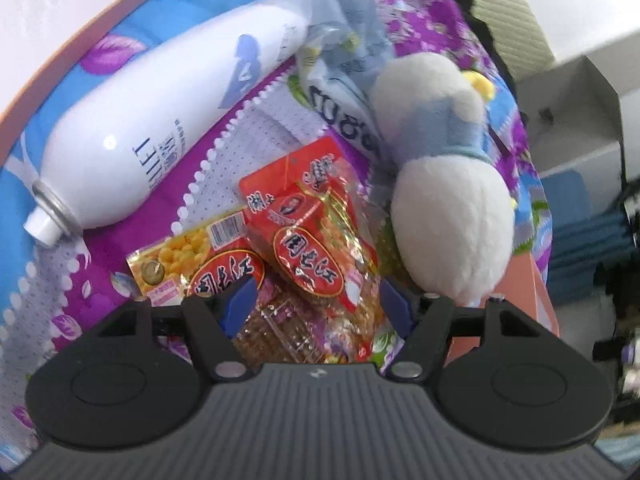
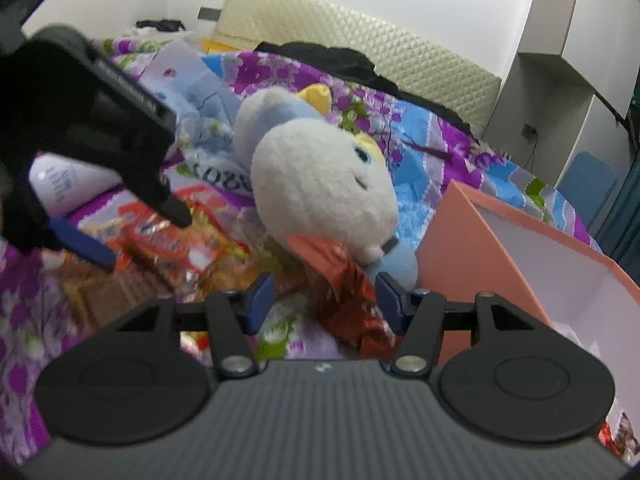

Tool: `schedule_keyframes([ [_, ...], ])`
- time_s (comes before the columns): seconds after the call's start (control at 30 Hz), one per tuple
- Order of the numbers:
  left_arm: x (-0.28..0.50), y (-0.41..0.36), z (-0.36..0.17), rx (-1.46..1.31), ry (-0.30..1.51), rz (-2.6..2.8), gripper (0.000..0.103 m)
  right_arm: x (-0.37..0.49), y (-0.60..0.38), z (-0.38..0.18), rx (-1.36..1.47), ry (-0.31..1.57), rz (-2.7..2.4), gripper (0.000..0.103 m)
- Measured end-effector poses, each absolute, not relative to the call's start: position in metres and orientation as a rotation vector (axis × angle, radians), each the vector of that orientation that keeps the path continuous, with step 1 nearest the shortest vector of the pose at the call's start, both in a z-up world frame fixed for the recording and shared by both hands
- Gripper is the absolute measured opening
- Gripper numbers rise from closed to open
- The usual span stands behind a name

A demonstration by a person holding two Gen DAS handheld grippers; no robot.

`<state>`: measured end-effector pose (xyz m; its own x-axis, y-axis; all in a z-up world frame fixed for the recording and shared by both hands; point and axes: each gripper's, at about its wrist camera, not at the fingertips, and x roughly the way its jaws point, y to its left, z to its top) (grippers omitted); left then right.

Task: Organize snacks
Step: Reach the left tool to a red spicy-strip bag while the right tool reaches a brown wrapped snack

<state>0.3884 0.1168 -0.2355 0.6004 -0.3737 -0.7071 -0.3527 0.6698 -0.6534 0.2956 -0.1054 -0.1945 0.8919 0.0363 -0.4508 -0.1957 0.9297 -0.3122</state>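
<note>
Several snack packets lie in a pile on the flowered bedspread (image 1: 132, 216). A red packet (image 1: 312, 232) lies on top, a yellow and red one (image 1: 188, 256) is left of it, and a clear one (image 1: 288, 328) sits nearest. My left gripper (image 1: 318, 304) hangs open just over this pile, pads apart on either side of it. From the right wrist it shows as a dark left gripper (image 2: 144, 240) above the same packets (image 2: 168, 240). My right gripper (image 2: 325, 300) is open; a crumpled red-brown foil packet (image 2: 348, 296) lies between its pads, close to the right one.
A grey and blue plush toy (image 2: 320, 184) lies right behind the snacks, also seen from the left as the plush toy (image 1: 448, 200). A white spray can (image 1: 160, 120) rests at the left. A pink box (image 2: 500, 240) with a white inside stands open at the right. White shelves (image 2: 560, 92) rise beyond.
</note>
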Motion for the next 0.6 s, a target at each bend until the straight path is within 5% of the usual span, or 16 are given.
schedule_keyframes([
  [0.3,0.398,0.118,-0.243,-0.994,0.964,0.112,0.054,0.323,-0.102,-0.198,-0.361,0.451,0.083,0.057],
  [0.43,0.398,0.118,-0.245,-0.998,0.957,0.149,0.034,0.330,-0.102,-0.199,-0.383,0.453,0.094,0.037],
  [0.6,0.396,0.120,-0.249,-0.987,0.934,0.152,0.021,0.323,-0.100,-0.195,-0.402,0.444,0.099,0.035],
])
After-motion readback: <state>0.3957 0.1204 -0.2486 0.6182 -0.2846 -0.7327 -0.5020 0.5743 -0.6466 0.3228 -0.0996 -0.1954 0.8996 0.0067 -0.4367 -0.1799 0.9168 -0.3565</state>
